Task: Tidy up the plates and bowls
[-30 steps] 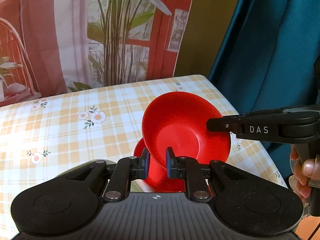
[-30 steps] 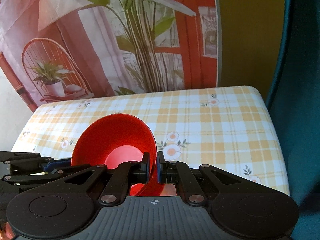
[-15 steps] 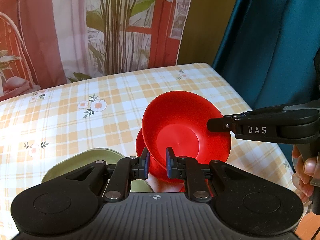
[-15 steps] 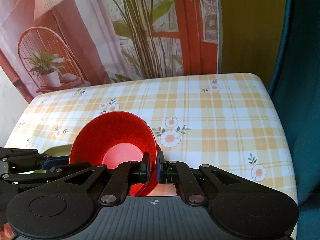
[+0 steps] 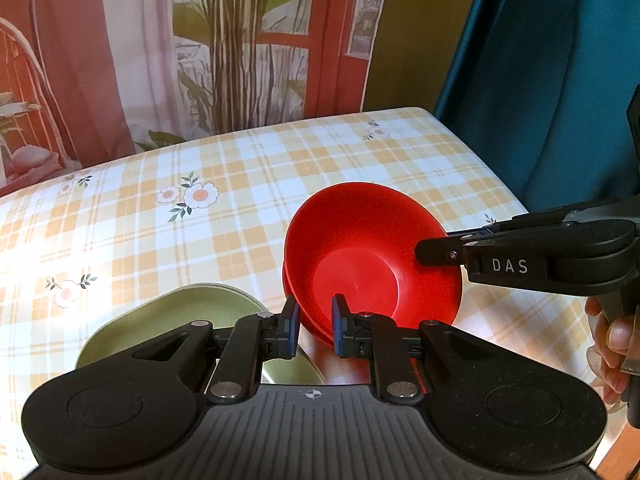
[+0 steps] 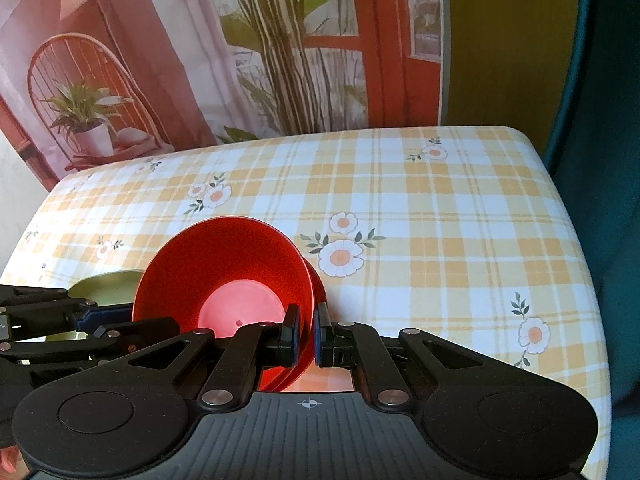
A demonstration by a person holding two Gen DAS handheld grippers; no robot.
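A red bowl (image 5: 372,256) tilts above a second red bowl (image 5: 286,284) of which only a rim sliver shows beneath it. My left gripper (image 5: 314,330) has its pads a little apart around the top bowl's near rim; the grip has loosened. My right gripper (image 6: 307,334) is shut on the red bowl's (image 6: 232,280) rim and also shows at the right of the left wrist view (image 5: 424,252). A green plate (image 5: 168,320) lies left of the bowls and shows in the right wrist view (image 6: 106,286).
The table carries a yellow plaid cloth with daisies (image 6: 400,200). A printed backdrop (image 6: 200,60) hangs behind it and a teal curtain (image 5: 540,80) at the right. The table's right edge (image 6: 592,280) is close.
Both grippers and the red bowl have come down toward the table. The green plate has come into view. The left gripper's pads have spread slightly.
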